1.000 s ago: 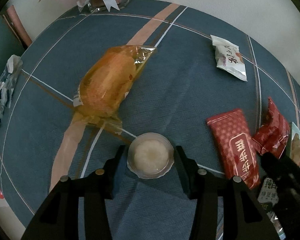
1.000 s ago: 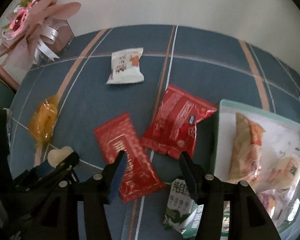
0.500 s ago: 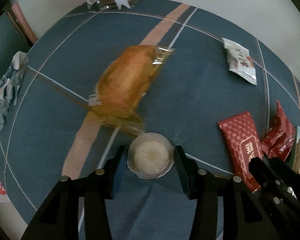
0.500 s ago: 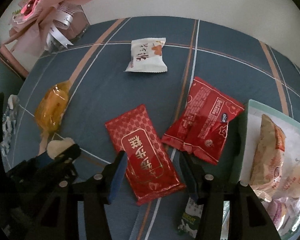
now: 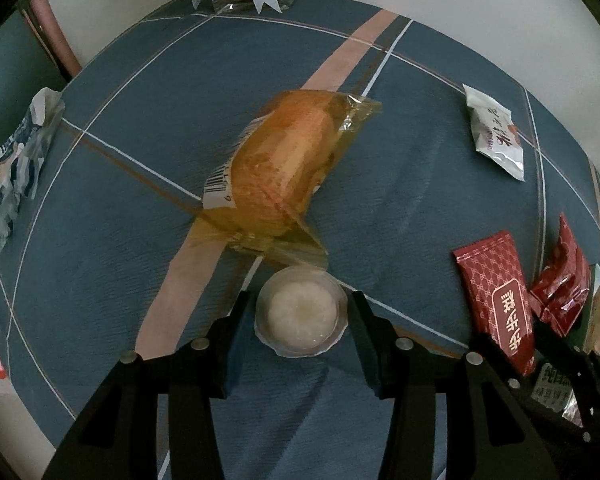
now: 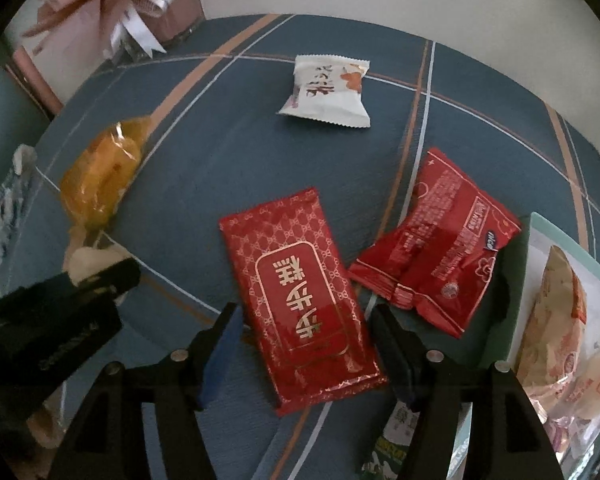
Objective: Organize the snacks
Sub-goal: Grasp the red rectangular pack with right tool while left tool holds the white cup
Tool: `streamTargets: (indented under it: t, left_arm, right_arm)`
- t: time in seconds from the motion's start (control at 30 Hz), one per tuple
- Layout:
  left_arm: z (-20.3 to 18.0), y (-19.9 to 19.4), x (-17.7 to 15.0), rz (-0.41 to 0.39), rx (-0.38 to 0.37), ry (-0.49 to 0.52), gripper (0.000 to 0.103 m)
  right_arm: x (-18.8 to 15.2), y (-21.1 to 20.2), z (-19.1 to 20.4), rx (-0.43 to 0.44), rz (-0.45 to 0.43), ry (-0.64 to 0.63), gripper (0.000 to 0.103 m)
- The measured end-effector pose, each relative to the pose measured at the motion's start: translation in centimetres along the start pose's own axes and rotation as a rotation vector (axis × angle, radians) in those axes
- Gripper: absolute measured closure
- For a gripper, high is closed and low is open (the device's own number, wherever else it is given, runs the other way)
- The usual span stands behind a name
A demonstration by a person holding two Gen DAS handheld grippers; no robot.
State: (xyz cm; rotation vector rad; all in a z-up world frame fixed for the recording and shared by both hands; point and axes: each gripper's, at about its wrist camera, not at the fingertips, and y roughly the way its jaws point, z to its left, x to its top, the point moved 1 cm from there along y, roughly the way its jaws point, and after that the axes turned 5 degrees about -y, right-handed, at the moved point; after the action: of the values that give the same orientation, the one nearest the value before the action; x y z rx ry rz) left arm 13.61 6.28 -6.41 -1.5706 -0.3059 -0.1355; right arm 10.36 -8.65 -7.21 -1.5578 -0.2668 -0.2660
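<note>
Blue striped tablecloth (image 5: 148, 152), red packets (image 6: 300, 296)

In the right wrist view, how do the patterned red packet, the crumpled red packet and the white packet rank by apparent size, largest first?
1. patterned red packet, though it lies nearest the camera.
2. crumpled red packet, nearly as large, so this order is unsure.
3. white packet, clearly smallest, but farthest away.

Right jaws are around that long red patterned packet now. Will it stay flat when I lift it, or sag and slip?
The red patterned packet lies flat and smooth, so it probably holds some shape, though its free far end may droop. Its foil looks glossy, so likely slippery. The right gripper has open jaws straddling its near half; gripping there seems sensible.
</note>
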Motion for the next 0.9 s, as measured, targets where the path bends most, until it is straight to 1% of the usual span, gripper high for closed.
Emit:
streamTargets:
  t: [0.1,0.27,0.3,0.37,0.57,0.73,0.9]
  left_arm:
    - [0.1,0.1,0.0,-0.001,0.007,0.006,0.053]
    - [-0.6,0.3,-0.1,0.0,0.016,0.01,0.053]
    - [-0.6,0.3,-0.1,0.0,0.016,0.01,0.053]
    - [-0.7,0.3,-0.1,0.0,0.017,0.011,0.053]
    - [-0.6,0.2,-0.1,0.003,0.008,0.01,0.054]
    - [-1.1,0.0,-0.5,0.006,0.0,0.022,0.054]
    - [-1.7,-0.7,-0.8,-0.001,-0.034,0.03,0.054]
  right_arm:
    - [0.0,0.3,0.3,-0.025,-0.008,-0.007,0.033]
    - [0.2,0.4,0.3,-0.027,-0.006,0.033,0.034]
    - [0.3,0.4,0.3,-0.029,-0.006,0.036,0.035]
    - [0.2,0.4,0.3,-0.044,-0.01,0.032,0.041]
    - [0.0,0.0,0.1,-0.042,-0.018,0.067,0.052]
    - [-0.5,-0.3,0.0,-0.032,-0.018,0.076,0.054]
    - [-0.8,-1.2,-0.7,0.001,-0.04,0.105,0.054]
